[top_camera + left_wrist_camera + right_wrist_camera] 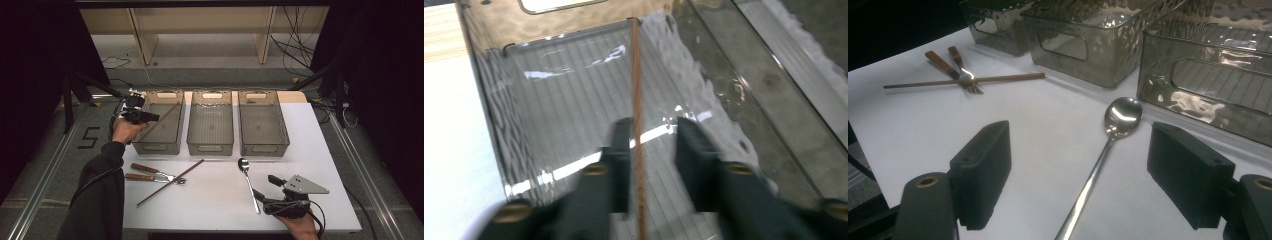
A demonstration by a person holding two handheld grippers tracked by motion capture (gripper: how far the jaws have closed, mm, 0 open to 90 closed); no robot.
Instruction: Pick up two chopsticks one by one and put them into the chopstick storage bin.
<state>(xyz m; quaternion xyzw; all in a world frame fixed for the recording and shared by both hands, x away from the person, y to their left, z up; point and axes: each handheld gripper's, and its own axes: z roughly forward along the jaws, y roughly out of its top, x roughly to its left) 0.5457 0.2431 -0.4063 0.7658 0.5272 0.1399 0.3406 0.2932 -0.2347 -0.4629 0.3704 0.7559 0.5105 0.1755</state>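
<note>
Inside left bin [159, 142] lies one chopstick [636, 85].

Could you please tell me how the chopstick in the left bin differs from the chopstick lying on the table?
The chopstick in the left bin leans tilted inside the left bin, between the open left tool's pads; the chopstick on the table lies flat, across two wooden-handled forks, with no tool near it. Both are thin, brown and straight.

A thin brown chopstick [636, 90] leans slantwise in the left smoky clear bin [150, 147], its far tip at a corner. A steel spoon [1108, 135] lies bowl-up on the white table.
</note>
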